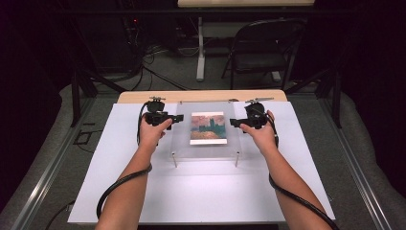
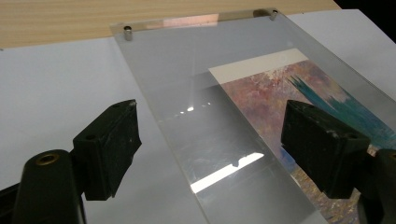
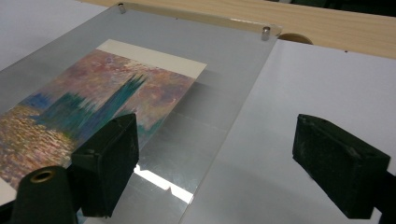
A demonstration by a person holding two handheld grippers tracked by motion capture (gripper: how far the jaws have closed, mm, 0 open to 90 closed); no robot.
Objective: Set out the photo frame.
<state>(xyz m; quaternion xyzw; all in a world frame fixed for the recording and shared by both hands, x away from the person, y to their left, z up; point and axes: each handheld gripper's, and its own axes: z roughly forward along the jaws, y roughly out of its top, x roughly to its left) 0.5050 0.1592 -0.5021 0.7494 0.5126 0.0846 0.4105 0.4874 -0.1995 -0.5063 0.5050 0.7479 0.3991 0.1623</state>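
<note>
Acrylic frame (image 1: 207, 129) lying flat at the middle-far part of the white board (image 1: 143, 191), raised on small metal standoffs (image 2: 127, 32) at its corners, with a painted print (image 1: 207, 127) sandwiched under the clear top sheet. Probably stiff and fairly light, but slick and glossy (glare streaks across it in both gripper views), so likely to slide between hard black jaws unless pinched squarely. Prone to scratching and to chipping at the edges, judging by the material; best not dragged across the board.

Left gripper (image 2: 210, 149) held just beside the frame's left edge, jaws spread wide and straddling that edge, one jaw over the board, the other above the sheet and print. Nothing held. Right gripper (image 3: 229, 168) mirrored at the right edge, jaws likewise wide apart, one above the sheet near the print, the other over bare board. Nothing held there either.

Sensible hold: the clear margins on the left and right edges, clear of the print, both sides at once and level, to avoid twisting the sheets against the standoffs. Hard to tell whether either jaw touches the acrylic yet.
</note>
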